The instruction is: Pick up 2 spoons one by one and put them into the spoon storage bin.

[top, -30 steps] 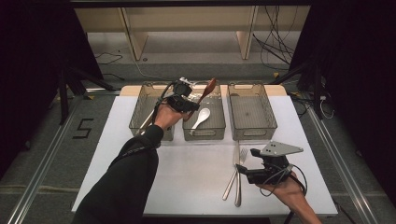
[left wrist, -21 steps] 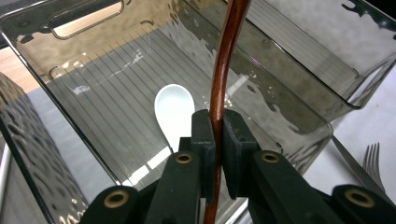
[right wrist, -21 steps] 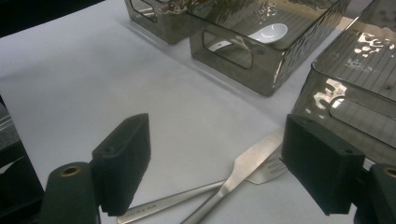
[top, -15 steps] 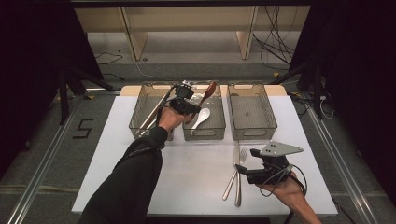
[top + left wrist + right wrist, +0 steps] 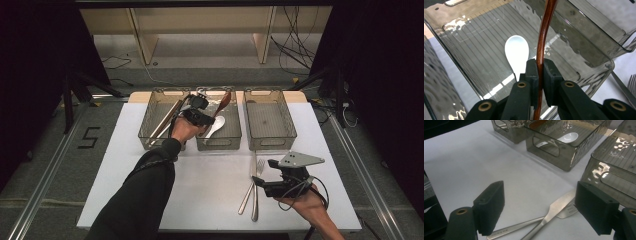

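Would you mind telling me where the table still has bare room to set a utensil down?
The white table is bare in front of the left bin, and the right bin looks nearly empty. It is crowded near the fork and knife by the right gripper, and in the middle bin with the white spoon.

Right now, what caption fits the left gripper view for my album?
Left gripper pinching a brown wooden spoon over a clear bin holding a white spoon.
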Motion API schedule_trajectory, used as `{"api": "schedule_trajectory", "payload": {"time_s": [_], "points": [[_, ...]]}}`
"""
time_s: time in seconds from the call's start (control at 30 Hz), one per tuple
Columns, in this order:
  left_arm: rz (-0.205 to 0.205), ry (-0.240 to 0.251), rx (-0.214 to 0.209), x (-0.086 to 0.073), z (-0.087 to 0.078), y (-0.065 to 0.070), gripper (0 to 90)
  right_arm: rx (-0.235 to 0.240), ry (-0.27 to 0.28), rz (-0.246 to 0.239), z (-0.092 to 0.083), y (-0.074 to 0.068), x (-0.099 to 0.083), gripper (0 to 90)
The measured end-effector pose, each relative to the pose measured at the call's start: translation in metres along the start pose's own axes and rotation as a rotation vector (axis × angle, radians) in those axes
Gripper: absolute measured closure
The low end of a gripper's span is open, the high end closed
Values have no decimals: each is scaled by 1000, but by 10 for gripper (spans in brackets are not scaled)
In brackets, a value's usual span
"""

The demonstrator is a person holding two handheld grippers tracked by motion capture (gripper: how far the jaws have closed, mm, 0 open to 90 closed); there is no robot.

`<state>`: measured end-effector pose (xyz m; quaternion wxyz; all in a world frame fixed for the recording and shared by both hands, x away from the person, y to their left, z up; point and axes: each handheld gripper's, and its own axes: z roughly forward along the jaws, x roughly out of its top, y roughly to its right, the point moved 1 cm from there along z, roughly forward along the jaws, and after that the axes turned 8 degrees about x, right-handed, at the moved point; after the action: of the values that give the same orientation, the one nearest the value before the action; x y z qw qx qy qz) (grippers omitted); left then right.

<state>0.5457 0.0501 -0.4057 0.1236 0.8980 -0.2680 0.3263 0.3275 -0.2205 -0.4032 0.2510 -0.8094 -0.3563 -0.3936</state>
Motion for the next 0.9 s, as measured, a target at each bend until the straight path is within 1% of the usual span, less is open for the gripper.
{"api": "schedule_trajectory", "payload": {"time_s": [0.17,0.2,0.27,0.33,0.4,0.47,0.63,0.73,0.77,0.9], "points": [[2,-13,-9,0,-3,1,727,-1,0,1,0,0,0,249],[-5,-16,-9,0,-4,1,695,-1,1,1,0,0,0,249],[-6,-25,-14,0,-9,1,609,-1,1,1,0,0,0,249],[-4,-33,-4,0,-14,1,523,-2,1,2,0,0,0,249],[-22,-28,-8,0,-21,1,468,-2,-1,2,0,0,0,249],[-29,-18,-25,-3,-30,0,421,-1,-2,3,0,0,0,249],[-33,16,-32,-19,-55,-4,356,-1,-12,6,1,0,0,248],[-18,20,-40,-32,-68,-5,328,-1,-18,6,2,0,0,248],[-25,27,-40,-37,-72,-5,318,-1,-19,6,2,-1,0,248],[-17,50,-53,-58,-88,-6,295,-1,-33,11,5,-1,-1,251]]}}
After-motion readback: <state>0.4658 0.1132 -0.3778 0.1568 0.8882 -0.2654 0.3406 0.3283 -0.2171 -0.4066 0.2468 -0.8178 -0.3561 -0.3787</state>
